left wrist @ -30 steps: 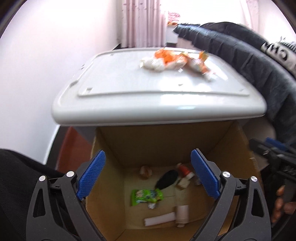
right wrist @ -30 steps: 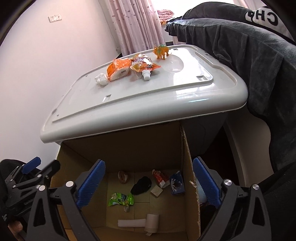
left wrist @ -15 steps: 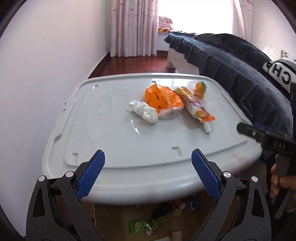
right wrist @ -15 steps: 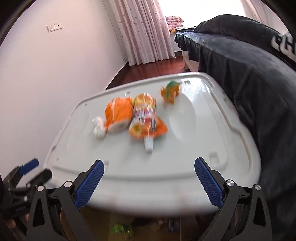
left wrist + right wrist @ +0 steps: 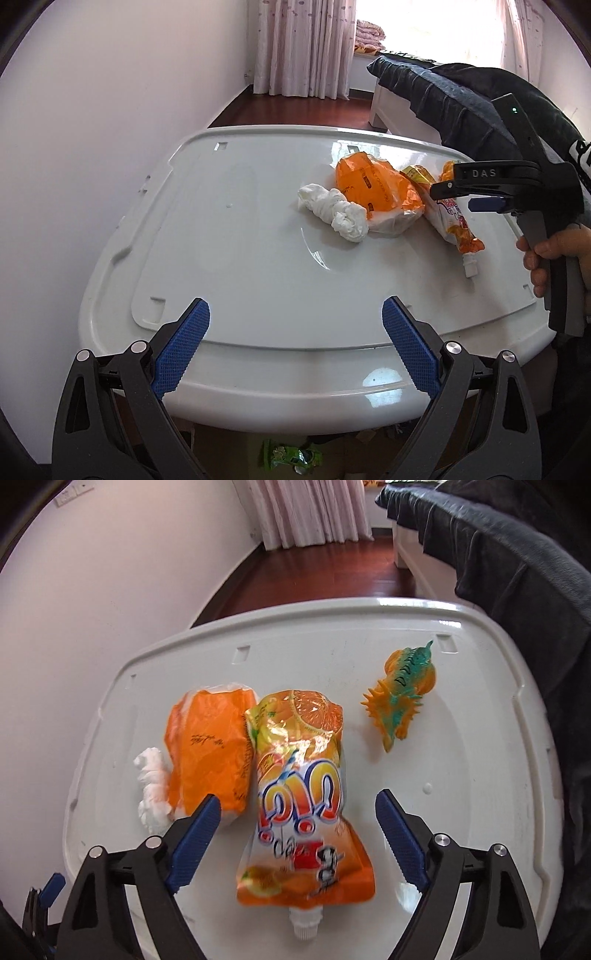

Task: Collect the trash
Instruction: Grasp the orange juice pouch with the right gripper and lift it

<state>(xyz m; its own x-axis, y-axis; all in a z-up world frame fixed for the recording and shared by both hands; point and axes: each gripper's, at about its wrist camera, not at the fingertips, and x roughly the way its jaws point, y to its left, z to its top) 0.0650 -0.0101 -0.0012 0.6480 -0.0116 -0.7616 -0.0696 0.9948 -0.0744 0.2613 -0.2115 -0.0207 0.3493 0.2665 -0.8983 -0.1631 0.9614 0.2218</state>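
Mid-lid (image 5: 461,775), left to right: tissue wad (image 5: 153,790), orange wrapper (image 5: 210,746), juice pouch (image 5: 299,812). We judge all light, crushable; pouch slick, so pinch its flat body. Left tool (image 5: 295,350) and right tool (image 5: 297,836) gape wide, both empty.

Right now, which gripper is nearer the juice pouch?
Right. The right gripper hangs open straddling the juice pouch, which lies between its fingers. The left gripper is open back at the lid's near edge, well short of the pouch.
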